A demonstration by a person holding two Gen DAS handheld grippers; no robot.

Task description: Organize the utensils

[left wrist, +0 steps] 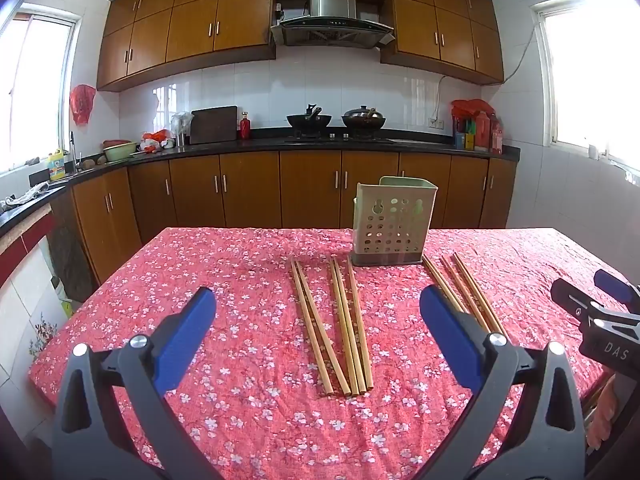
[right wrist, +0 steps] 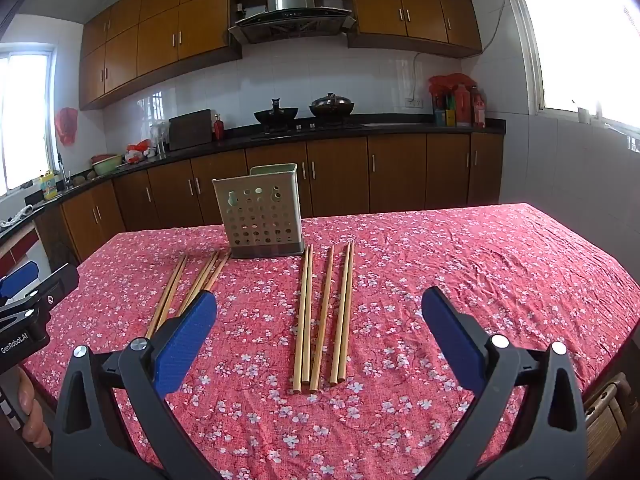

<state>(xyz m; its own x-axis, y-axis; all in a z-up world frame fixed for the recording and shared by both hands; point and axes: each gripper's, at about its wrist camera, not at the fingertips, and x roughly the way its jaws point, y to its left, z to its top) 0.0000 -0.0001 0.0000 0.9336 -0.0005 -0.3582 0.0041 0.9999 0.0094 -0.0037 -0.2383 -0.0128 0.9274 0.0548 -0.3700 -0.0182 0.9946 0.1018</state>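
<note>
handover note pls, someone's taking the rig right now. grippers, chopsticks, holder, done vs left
Left gripper: open, holding nothing, above the near table edge.
Right gripper: open, holding nothing, alongside it.
Holder: upright at the far middle of the red floral tablecloth; no chopsticks seen in it.
Chopsticks: left group of five flat in front of the left gripper; right group of five flat in front of the right gripper.
Done: nothing yet.
Left: pick up every chopstick and stand it in the holder.

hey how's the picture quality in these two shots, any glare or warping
Left wrist view: both windows blown out white, cabinets bowed by fisheye, chopsticks sharp. Right wrist view: right window overexposed, table edge curved, holder in focus.
</note>
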